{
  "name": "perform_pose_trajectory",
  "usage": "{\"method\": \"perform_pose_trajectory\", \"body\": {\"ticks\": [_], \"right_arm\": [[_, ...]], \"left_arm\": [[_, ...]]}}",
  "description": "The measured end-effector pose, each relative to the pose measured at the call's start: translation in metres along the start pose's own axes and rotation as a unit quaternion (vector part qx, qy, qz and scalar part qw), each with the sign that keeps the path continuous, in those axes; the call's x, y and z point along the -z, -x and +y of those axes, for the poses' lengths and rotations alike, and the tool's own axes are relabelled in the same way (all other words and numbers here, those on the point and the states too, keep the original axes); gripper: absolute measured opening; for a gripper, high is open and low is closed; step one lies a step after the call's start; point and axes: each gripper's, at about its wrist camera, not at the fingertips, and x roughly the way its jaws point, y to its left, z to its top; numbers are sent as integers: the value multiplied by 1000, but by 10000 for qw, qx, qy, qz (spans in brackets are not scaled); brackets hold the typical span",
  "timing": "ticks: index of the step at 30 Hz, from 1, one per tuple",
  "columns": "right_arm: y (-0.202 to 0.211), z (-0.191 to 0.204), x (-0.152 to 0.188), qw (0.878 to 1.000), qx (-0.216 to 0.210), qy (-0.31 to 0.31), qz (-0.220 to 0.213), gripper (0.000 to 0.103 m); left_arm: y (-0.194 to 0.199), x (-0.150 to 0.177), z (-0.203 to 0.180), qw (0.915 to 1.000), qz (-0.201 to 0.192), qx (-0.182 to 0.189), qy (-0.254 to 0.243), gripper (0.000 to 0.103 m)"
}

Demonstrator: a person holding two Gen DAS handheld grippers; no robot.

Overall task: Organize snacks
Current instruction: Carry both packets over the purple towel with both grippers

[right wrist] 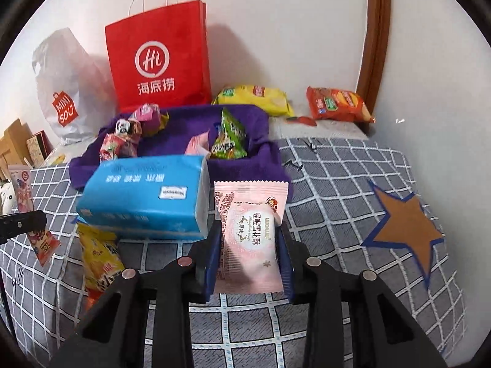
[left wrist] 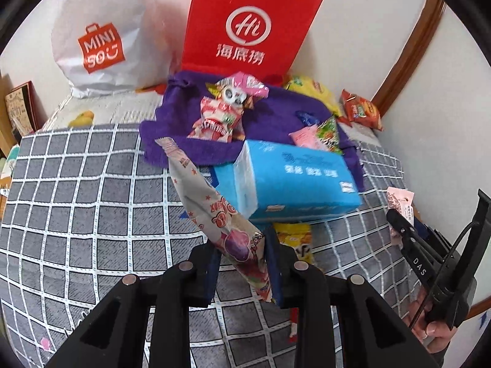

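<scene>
My left gripper (left wrist: 242, 242) is shut on a long silver-and-pink snack packet (left wrist: 211, 205) and holds it above the checked blanket. My right gripper (right wrist: 248, 239) is shut on a pink pastry packet (right wrist: 250, 236); it also shows at the right of the left wrist view (left wrist: 399, 202). A purple cloth tray (right wrist: 184, 128) ahead holds several snacks: pink and red candy packets (right wrist: 122, 141) on its left, a green packet (right wrist: 228, 138) on its right. A blue tissue pack (right wrist: 144, 196) lies in front of the tray.
A red paper bag (right wrist: 156, 58) and a white Miniso bag (right wrist: 61, 92) stand against the wall. A yellow chip bag (right wrist: 257, 98) and an orange bag (right wrist: 337, 104) lie behind the tray. A yellow packet (right wrist: 98, 254) lies by the tissue pack. A brown star (right wrist: 405, 230) marks the blanket.
</scene>
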Motion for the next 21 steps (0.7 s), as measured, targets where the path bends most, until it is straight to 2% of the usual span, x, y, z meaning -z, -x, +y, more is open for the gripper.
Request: {"method": "perform_pose_trajectory", "body": {"ticks": [10,21], "right_arm": [[24,3,-15,9999,-15,-45,-137,34],[45,7,-48,9990,-14,55,-438,34]], "left_arm": [[28,-10,-9,9997,-217,15,-54,26],[49,-28,-22,9991,-415,15,-127,26]]}}
